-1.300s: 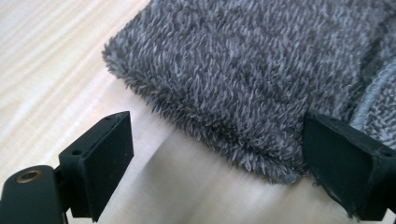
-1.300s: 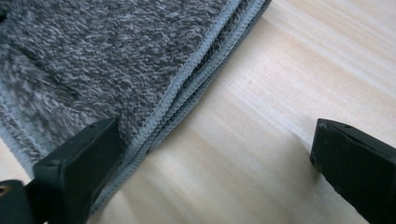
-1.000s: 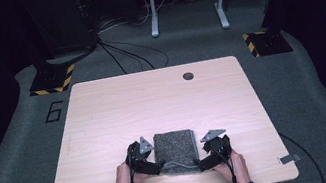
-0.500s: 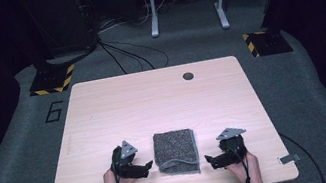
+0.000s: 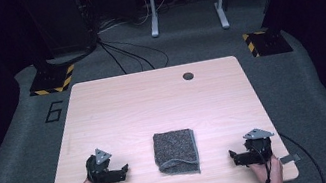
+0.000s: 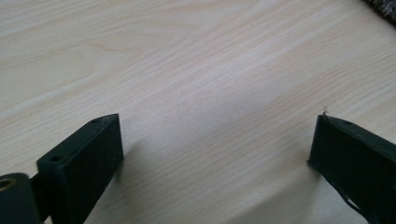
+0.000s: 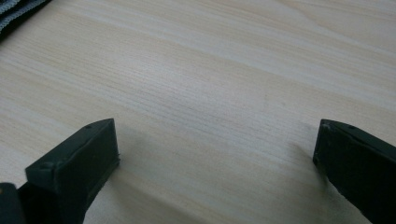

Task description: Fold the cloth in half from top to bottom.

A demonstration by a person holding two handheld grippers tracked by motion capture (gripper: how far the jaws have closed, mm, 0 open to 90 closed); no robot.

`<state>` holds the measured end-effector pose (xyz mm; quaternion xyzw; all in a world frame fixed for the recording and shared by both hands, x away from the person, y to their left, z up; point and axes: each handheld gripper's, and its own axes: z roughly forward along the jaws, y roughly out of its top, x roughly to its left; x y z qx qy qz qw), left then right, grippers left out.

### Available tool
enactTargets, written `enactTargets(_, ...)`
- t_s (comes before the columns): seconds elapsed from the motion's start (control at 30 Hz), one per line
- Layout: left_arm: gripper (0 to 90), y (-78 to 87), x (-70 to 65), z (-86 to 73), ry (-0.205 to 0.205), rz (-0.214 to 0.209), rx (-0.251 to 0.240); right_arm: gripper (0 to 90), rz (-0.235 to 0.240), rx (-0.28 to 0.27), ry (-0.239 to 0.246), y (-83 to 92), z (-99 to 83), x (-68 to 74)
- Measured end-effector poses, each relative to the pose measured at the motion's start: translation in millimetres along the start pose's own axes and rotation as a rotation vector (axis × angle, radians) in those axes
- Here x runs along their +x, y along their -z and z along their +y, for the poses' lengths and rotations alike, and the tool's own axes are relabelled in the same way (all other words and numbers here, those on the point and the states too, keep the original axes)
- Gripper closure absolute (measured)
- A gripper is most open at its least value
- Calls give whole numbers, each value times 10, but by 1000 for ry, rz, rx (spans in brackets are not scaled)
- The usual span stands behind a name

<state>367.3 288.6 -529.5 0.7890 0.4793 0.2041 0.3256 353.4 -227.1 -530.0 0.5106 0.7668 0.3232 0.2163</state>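
Folded grey cloth (image 5: 176, 152) lies flat on the wooden table (image 5: 153, 103), lower centre of the high view, near the front edge. Left gripper (image 5: 123, 170) sits lower left of the frame, well apart from the cloth, its jaws just opened further and now wide apart with bare wood between them. Right gripper (image 5: 233, 156) sits lower right, also well apart from the cloth, jaws spread wide, holding nothing. Both point inward toward the cloth.

Your light wood table (image 5: 153, 103), your folded grey cloth (image 5: 175, 151) lying near its front edge, dark round grommet (image 5: 188, 76) toward the back.
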Motion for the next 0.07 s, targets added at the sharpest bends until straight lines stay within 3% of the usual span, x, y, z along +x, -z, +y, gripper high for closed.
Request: enactTargets(0.07,17,-3,3,-8,10,9,-12,0,3,-5,3,-3,-1,-6)
